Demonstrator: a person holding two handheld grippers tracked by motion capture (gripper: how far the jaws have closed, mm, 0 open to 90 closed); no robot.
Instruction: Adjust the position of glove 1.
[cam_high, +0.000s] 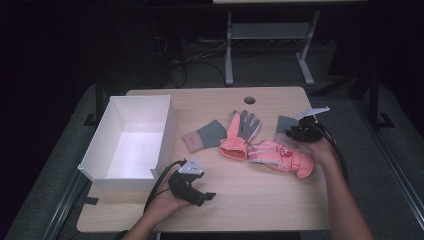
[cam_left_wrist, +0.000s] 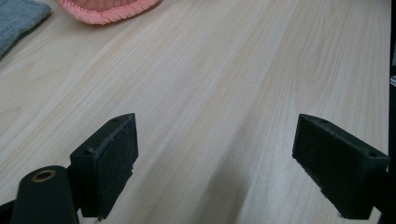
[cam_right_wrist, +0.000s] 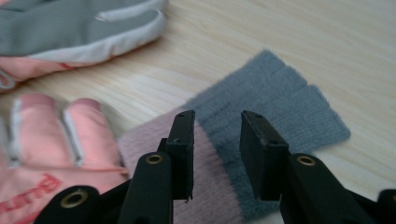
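knit mitten (cam_right_wrist: 261, 116) (pink-grey) touches ski glove (cam_right_wrist: 42, 140).

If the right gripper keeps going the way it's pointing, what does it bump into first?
Most likely the pink-and-grey knit sleeve lying on the table. The right gripper hangs just over it with its jaws a little apart, though I can't tell whether it touches yet.

Pale wooden worktop (cam_high: 250, 200) with rounded corners and a dark round hole (cam_high: 249, 100) near the far edge.

Carrying at left an open white box (cam_high: 131, 142) reaching the left edge; at centre a pink-and-grey knit mitten (cam_high: 205, 135), beside it a coral-and-grey glove (cam_high: 239, 135) touching a coral ski glove (cam_high: 282, 156); farther right a second knit mitten (cam_right_wrist: 271, 112), grey and pale pink, lying flat.
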